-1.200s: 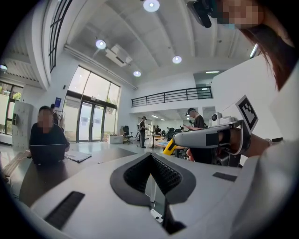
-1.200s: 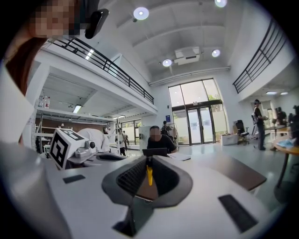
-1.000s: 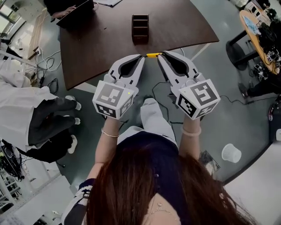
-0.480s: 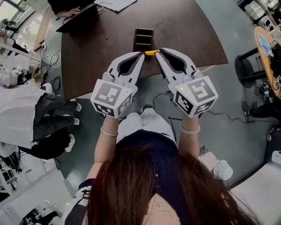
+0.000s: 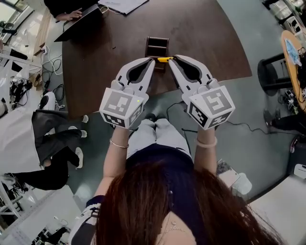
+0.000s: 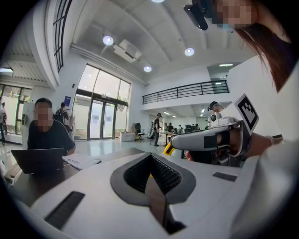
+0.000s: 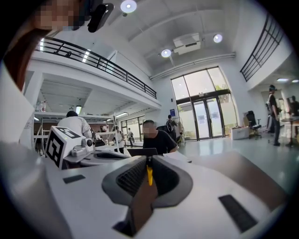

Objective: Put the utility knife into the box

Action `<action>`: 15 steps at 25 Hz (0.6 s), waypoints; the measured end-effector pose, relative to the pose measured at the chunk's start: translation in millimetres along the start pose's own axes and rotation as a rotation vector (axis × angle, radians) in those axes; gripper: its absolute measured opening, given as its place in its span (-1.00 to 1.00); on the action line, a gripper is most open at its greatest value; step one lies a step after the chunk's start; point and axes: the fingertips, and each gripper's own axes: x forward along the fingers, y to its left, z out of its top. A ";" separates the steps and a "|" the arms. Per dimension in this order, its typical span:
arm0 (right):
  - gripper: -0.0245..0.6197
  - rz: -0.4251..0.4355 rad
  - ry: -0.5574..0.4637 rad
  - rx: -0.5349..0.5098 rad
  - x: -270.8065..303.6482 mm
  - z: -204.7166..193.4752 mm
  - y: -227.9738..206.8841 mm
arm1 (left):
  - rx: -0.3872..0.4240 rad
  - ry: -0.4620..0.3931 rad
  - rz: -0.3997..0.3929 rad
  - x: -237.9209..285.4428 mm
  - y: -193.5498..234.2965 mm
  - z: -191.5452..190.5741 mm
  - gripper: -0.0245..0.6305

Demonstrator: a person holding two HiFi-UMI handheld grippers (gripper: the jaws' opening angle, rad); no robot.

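The yellow utility knife [image 5: 165, 60] hangs level between the two gripper tips, just over the near rim of the dark brown compartment box [image 5: 157, 45] on the table. My right gripper [image 5: 172, 58] is shut on its right end; a yellow strip [image 7: 149, 175] shows between those jaws. My left gripper [image 5: 154, 61] is shut at the knife's left end, and a yellow sliver [image 6: 150, 176] shows between its pads. In the left gripper view the knife [image 6: 167, 148] sticks out of the right gripper's tip.
The dark wooden table [image 5: 205, 33] carries a laptop [image 5: 79, 24] and papers [image 5: 122, 5] at its far side, where a person's hand rests. Another person [image 5: 33, 139] stands at the left. A round table [image 5: 292, 48] and cables lie to the right.
Both grippers have carried the knife forward from over the table's near edge to the box's near rim. The person at the left has shifted back.
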 end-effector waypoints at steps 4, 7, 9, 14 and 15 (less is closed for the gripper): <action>-0.77 -0.029 0.013 0.043 11.4 -18.4 -18.3 | -0.003 -0.010 -0.039 18.6 6.1 -10.8 -0.95; -0.77 -0.060 0.026 0.083 23.1 -38.8 -30.2 | -0.017 0.003 -0.047 28.4 14.1 -27.1 -0.95; -0.77 -0.088 0.050 0.101 34.2 -58.6 -38.1 | -0.039 0.012 -0.045 33.0 21.7 -41.9 -0.95; -0.77 -0.128 0.130 0.154 56.3 -113.2 -51.4 | -0.112 0.036 -0.045 39.3 34.2 -79.9 -0.95; -0.77 -0.132 0.139 0.170 58.8 -120.7 -53.3 | -0.121 0.036 -0.048 40.5 35.3 -85.2 -0.95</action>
